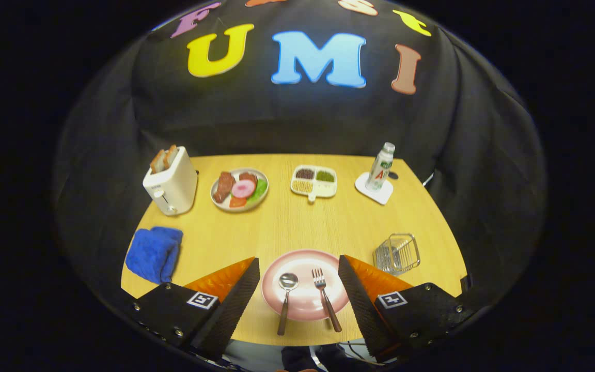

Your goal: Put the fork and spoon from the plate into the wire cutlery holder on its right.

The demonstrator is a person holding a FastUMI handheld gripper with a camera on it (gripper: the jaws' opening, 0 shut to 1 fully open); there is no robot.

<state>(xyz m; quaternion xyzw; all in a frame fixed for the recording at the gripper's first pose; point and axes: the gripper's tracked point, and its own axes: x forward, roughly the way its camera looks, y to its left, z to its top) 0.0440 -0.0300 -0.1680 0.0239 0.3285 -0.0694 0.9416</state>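
Table edges: the wooden table [297, 227] is reaching from the booth wall at the back to a near edge just under the fingers; a wide bare strip is lying open across its middle.
Far edge: a toaster [170, 182] with bread is standing at the far left corner, then a plate of food [239, 189], a divided dish [314, 181], and a bottle [380, 168] on a coaster [374, 188] at the far right corner.
Left edge: a blue cloth [154, 253] is lying there, well apart from the rest.
Plate: the pink plate [305, 284] is sitting at the near edge, between the fingers.
Spoon: the spoon [285, 299] is lying on the plate's left half, handle over the rim.
Fork: the fork [325, 298] is lying on the right half, apart from the spoon.
Holder: the wire cutlery holder [396, 253] is standing near the right edge, just beyond the right finger.
Gripper: the gripper [300, 289] is hanging over the plate, fingers spread wide and holding nothing.
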